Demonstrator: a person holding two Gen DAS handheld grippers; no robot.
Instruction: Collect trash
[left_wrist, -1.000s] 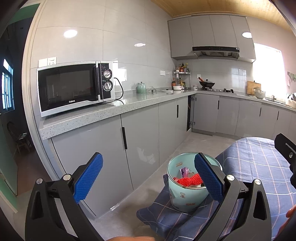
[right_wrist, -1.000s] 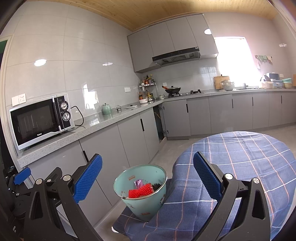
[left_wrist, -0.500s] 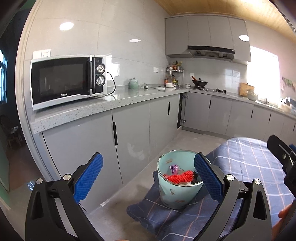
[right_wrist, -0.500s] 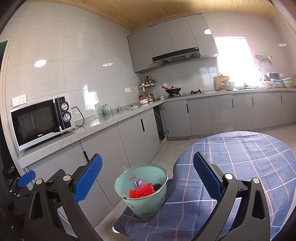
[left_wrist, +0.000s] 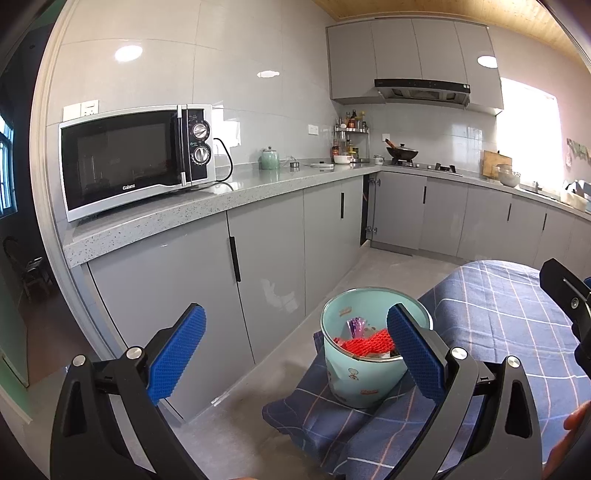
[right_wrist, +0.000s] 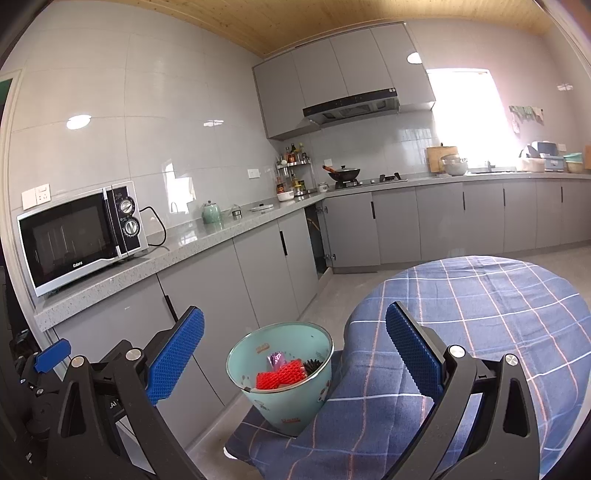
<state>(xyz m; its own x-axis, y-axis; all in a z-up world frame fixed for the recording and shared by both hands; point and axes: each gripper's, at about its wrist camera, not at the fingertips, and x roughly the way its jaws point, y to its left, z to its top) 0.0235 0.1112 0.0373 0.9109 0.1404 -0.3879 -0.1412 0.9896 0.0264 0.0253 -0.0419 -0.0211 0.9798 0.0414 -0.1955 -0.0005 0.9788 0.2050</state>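
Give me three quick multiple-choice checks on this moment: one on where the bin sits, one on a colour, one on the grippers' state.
1. Where does the trash bin stand?
A. on the countertop
B. on the hanging edge of the checked tablecloth
C. inside a cabinet

2. What colour is the mesh piece in the bin?
A. red
B. yellow
C. white

3. How are the left gripper and right gripper?
A. both shut on trash
B. one open, one shut
C. both open, holding nothing

Answers: 1 B, the cloth lies under the bin beside the table. 2 A, it is bright red. 3 C, each view shows blue pads wide apart with nothing between.
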